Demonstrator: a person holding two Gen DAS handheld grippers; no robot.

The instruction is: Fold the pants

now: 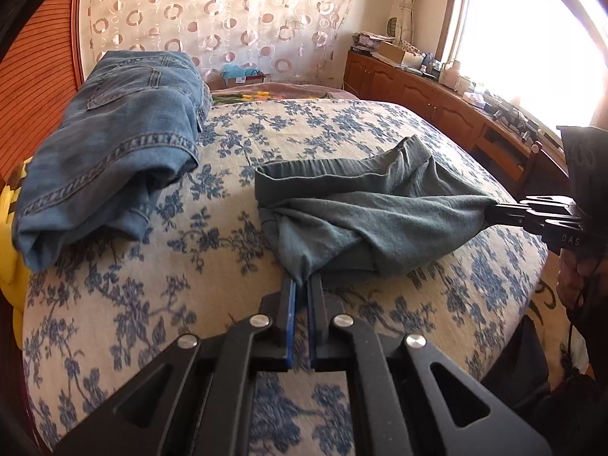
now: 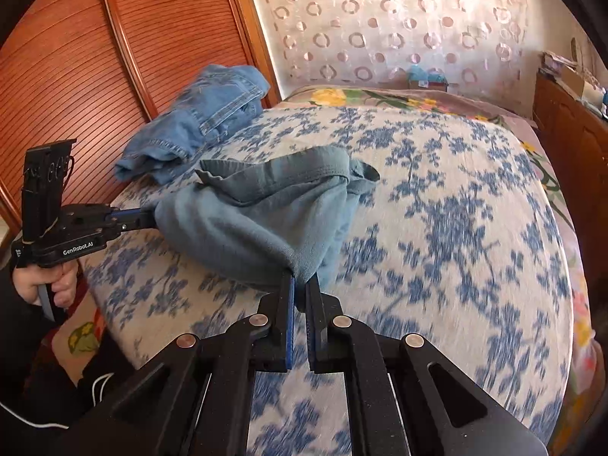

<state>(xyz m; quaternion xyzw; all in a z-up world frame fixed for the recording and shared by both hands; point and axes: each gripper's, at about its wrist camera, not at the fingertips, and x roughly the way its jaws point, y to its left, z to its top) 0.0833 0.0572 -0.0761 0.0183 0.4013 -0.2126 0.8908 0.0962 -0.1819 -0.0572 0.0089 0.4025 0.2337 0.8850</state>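
Both grippers clamped on the grey-green pants (image 1: 364, 205) over the bed.

The left gripper (image 1: 302, 285) pinches a bunched corner of the cloth at the near edge; the right gripper (image 1: 490, 212) grips another corner from the right side. The pants sag between them onto the blue-flowered bedspread (image 1: 152, 304). Folded jeans (image 1: 114, 144) lie apart, far left.
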